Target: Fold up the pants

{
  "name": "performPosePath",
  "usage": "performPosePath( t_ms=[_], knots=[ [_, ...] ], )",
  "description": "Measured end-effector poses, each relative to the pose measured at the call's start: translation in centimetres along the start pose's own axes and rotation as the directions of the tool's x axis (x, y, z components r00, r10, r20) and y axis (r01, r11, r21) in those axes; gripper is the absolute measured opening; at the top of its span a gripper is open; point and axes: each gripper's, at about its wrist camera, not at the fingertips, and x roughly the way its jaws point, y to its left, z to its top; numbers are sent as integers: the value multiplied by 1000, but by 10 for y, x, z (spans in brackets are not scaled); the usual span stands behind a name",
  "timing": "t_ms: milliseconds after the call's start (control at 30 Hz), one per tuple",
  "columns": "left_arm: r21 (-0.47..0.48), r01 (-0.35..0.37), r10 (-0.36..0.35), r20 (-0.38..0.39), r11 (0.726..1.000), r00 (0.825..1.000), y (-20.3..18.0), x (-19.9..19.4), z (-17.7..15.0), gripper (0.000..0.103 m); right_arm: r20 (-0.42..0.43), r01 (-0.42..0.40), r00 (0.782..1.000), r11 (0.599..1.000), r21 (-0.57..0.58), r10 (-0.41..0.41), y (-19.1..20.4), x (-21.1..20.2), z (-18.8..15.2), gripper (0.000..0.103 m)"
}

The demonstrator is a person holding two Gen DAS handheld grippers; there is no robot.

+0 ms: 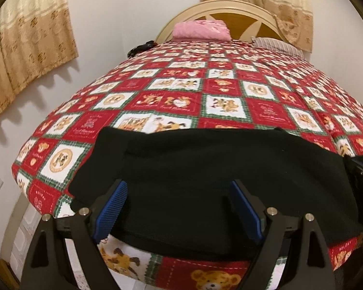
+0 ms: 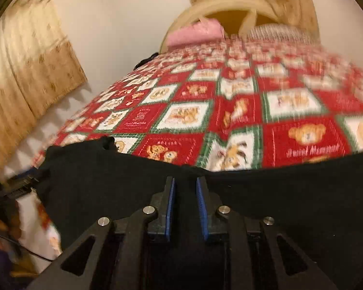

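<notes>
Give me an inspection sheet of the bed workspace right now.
Surface: bed with red patchwork bear quilt.
Job's things: black pants lying across the near edge of the bed.
Clutter: pink folded cloth and striped pillow by the headboard.
Grippers: left hand-held gripper open wide over the pants; right hand-held gripper with jaws narrowly apart, black fabric in the gap, pads not visibly pressing.
Cables: thin black cable at lower left of right view.
Surroundings: beige curtains, white wall.
</notes>
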Motion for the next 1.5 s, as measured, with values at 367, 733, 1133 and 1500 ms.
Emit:
performPosePath(
  t_ms=[367,733,1133,1500],
  knots=[
    [149,102,-110,48,984,993,-65,-15,15,91,255,53,963,987,153,-91,-67,-137,6,29],
    [187,224,-237,50,956,970,-112,-31,22,91,176,326,929,945,29,-326,-87,-109,-55,30],
    [102,143,-145,19,985,989,-64,-17,7,91,136,-10,990,971,-238,44,5,-114,-39,39],
    [11,98,-98,10,995,995,-24,-9,2,91,-8,110,990,799,-591,-142,29,-77,-74,39]
  ],
)
